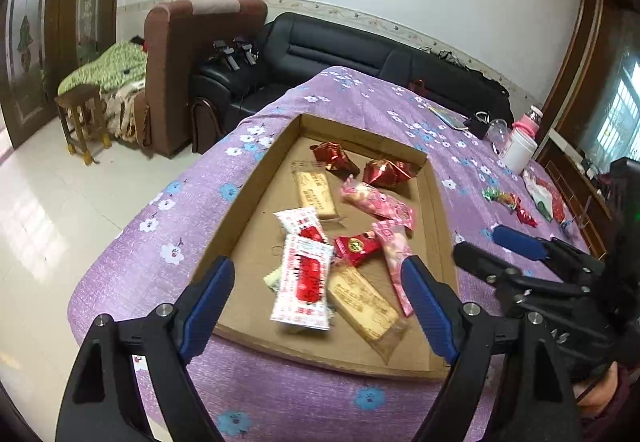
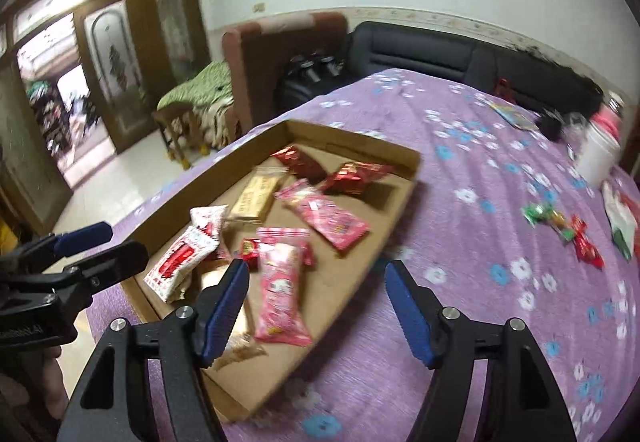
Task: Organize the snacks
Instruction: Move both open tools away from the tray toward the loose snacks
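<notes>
A shallow cardboard tray point(image 1: 256, 210) point(image 2: 352, 282) lies on the purple flowered tablecloth and holds several wrapped snacks. A white-and-red packet point(image 1: 302, 282) point(image 2: 180, 262) lies near the tray's front, between my left gripper's open fingers. My left gripper point(image 1: 318, 294) is open and empty above the tray's near edge. A pink packet point(image 2: 280, 290) point(image 1: 394, 258) lies in the tray just beyond my right gripper point(image 2: 314, 306), which is open and empty. Small loose candies point(image 2: 560, 226) point(image 1: 510, 204) lie on the cloth to the right.
A white jar point(image 1: 518, 150) with a pink bottle point(image 1: 528, 120) behind it stands at the table's far right. A red-white-green bag point(image 2: 624, 218) lies near the candies. A black sofa point(image 1: 360, 50), a brown armchair and a wooden stool stand beyond the table.
</notes>
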{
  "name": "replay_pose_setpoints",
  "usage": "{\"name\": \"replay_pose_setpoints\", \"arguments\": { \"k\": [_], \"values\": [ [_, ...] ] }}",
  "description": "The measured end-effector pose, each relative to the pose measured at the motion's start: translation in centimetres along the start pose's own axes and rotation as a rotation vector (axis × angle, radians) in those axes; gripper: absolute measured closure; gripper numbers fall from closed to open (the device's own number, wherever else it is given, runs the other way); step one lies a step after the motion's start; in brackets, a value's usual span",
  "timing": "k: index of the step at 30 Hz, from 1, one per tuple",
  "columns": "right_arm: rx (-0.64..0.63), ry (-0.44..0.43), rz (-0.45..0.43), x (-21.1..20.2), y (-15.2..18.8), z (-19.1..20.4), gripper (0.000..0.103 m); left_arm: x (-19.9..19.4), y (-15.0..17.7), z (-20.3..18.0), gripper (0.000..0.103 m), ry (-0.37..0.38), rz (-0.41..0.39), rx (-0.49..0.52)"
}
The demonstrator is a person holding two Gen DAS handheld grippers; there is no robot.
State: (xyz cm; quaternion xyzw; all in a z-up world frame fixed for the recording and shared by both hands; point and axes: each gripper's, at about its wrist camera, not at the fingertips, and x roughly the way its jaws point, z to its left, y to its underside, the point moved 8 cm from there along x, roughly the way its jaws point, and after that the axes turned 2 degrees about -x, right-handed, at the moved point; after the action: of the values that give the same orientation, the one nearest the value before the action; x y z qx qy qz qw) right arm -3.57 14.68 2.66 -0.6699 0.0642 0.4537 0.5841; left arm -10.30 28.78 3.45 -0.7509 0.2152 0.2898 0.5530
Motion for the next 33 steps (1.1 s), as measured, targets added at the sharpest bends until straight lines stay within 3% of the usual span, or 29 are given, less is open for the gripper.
{"name": "replay_pose_setpoints", "arguments": {
  "k": [13,24,33],
  "values": [
    [0.189,0.037,0.018,-1.9,3.9,-8.4,0.024,0.6,1.3,-7.7,0.018,-0.097,-0.011,0.251],
    [0.236,0.090,-0.012,-4.6,5.3,-13.6,0.025,1.9,3.1,-14.3,0.018,-0.054,0.036,0.405],
    [0.302,0.167,-0.019,-6.5,6.6,-19.1,0.025,2.9,4.6,-17.9,0.018,-0.001,0.075,0.467]
  ]
}}
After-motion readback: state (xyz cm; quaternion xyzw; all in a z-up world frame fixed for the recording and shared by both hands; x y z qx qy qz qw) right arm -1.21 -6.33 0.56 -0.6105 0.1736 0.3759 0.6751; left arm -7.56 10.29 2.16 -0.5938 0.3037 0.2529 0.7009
